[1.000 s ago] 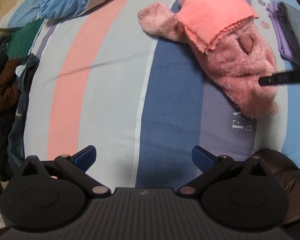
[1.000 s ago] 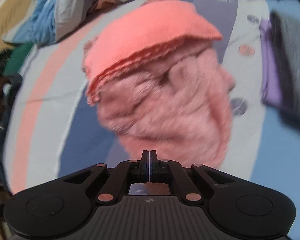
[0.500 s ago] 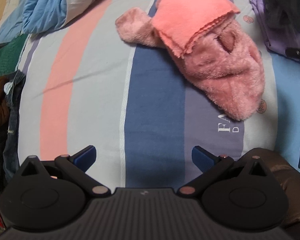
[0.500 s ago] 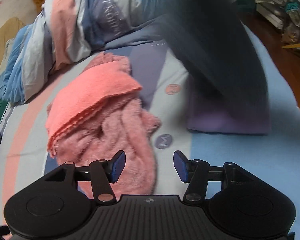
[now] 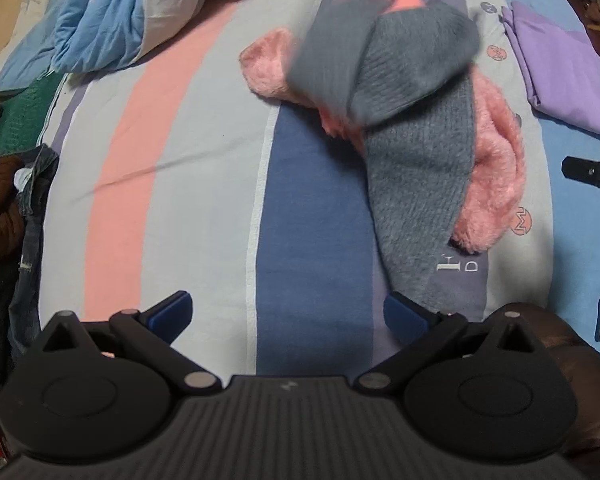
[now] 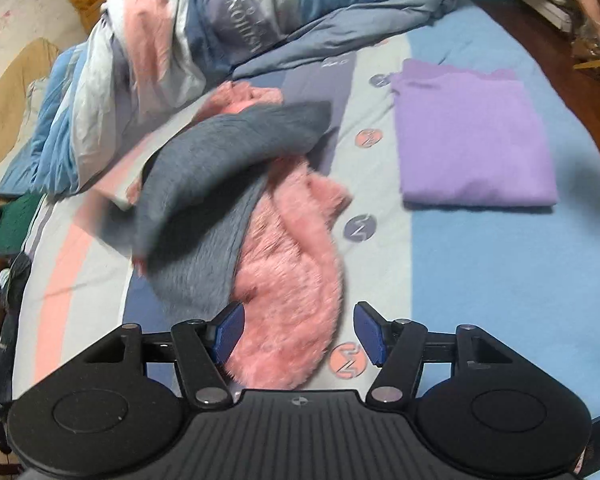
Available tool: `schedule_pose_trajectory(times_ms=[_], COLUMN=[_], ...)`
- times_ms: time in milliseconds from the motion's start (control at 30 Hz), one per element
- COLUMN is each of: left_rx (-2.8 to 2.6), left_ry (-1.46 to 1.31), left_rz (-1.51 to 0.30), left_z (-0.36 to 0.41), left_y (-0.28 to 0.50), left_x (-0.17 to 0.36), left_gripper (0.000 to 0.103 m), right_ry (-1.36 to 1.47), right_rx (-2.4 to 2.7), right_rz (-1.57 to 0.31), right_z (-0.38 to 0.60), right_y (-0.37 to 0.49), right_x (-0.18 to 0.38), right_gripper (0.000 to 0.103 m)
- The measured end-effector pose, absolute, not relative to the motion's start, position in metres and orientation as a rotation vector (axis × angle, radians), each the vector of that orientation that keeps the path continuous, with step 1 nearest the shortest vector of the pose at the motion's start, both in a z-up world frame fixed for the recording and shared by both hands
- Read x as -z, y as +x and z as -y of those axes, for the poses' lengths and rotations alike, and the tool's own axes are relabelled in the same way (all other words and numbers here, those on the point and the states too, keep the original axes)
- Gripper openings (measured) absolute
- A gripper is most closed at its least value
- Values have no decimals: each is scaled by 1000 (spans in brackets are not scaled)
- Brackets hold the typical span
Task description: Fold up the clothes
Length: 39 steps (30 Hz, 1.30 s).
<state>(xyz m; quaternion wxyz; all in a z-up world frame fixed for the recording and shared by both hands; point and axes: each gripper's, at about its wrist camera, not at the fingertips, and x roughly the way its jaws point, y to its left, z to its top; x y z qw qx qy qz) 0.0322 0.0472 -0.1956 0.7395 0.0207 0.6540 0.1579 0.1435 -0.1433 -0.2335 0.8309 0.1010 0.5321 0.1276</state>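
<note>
Light: soft, even indoor light over the bed [image 5: 204, 184]; no glare.
Shadows: faint, short, beneath the grey knit garment [image 5: 416, 184].
Blur: its upper fold is motion-smeared in both views; the pink fleece garment [image 6: 296, 280] is slightly soft.
Distortion: fisheye bends the bed's stripes; corners darken.
Sharpest: near bed surface.

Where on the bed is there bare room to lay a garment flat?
Free: the striped sheet between the left gripper and the duvet; the blue strip below the purple fold. Crowded: mid-bed, where the grey knit covers the pink fleece.
</note>
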Motion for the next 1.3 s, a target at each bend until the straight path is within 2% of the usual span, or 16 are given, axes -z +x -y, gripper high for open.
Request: schedule_pose_trajectory(times_ms=[167,233,567,700,800,867,933,1000,1033,1200,1300], left_rx=[-359,-364,-396,-412,-425,-433,-441,-449,-454,-455,-449], left_ry=[38,35,16,5,-2,-8,-13,-18,-21,-23,-12], left_rz=[-1449,-1455,-1490,-1506,-1519,-1527,-1535,-1543,-1547,-1537,-1521], left_z=[-49,-50,-56,-59,-62,-63,-65,-66,-67,-70,-68], left_y=[27,25,19,18,17,17,17,16,16,18,20], left_x=[199,201,212,217,221,224,227,230,231,228,221], left_gripper=[103,103,103,103,103,103,103,103,103,103,103], right_ry=[218,225,189,164,169,186,192,227,244,223,38], right_rx=[-293,-300,-332,-382,-382,-378,-374,-384,-389,-340,-304], right_rz=[-1152,-1169,-1265,-1302,-1375,-1395,-1398,-1368,-1353,-1155,-974], right_z=[137,135,101,72,53,46,45,49,52,58,50], right_y=[144,147,176,197,215,224,231,236,238,256,283], right_x=[238,242,288,310,337,350,357,349,345,296,257], right_gripper=[63,71,72,86,86,81,53,35,30,25,19])
